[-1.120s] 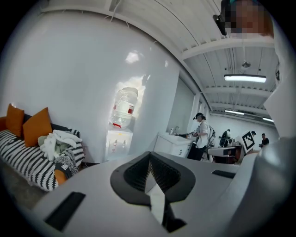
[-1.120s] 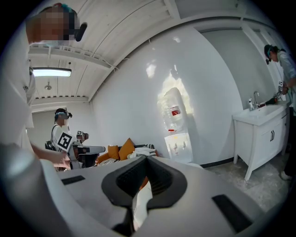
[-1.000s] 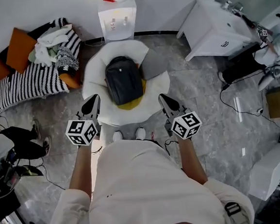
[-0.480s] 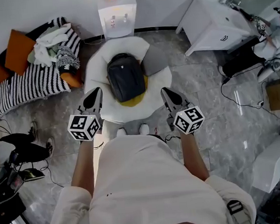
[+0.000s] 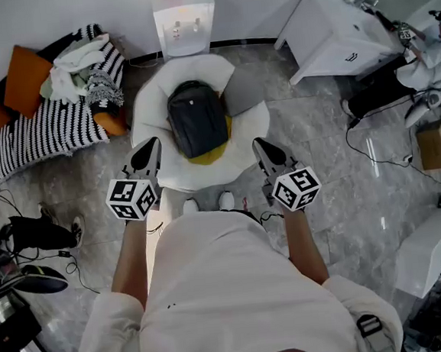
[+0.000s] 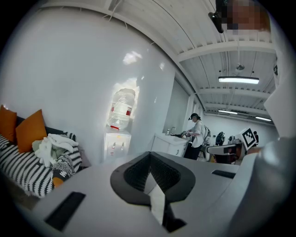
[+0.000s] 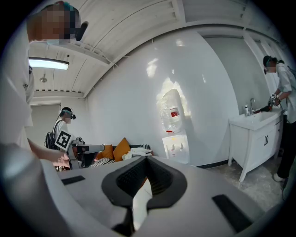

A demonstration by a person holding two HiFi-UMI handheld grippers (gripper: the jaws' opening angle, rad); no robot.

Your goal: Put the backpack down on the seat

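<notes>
I see a room with a grey marbled tile floor (image 5: 334,161) and a white wall, against which a white water dispenser (image 5: 184,21) with a clear bottle on top stands. Just in front of it sits the round white padded seat (image 5: 142,113), and the black fabric backpack (image 5: 196,118) lies flat in its middle, resting on a yellow cushion (image 5: 220,150), with a grey cushion (image 5: 242,93) touching its right side. The 2 grippers I hold flank the seat's near edge, well apart from the backpack. The left gripper (image 5: 150,144) is beside the seat's left front, and its jaws are pressed together, pad to pad. The right gripper (image 5: 259,143) is at the right front, and its jaws are closed the same way. Left of the seat is a black-and-white striped sofa (image 5: 40,133) with orange pillows (image 5: 22,80) and heaped clothes. A white sink cabinet (image 5: 331,35) stands at the right.
</notes>
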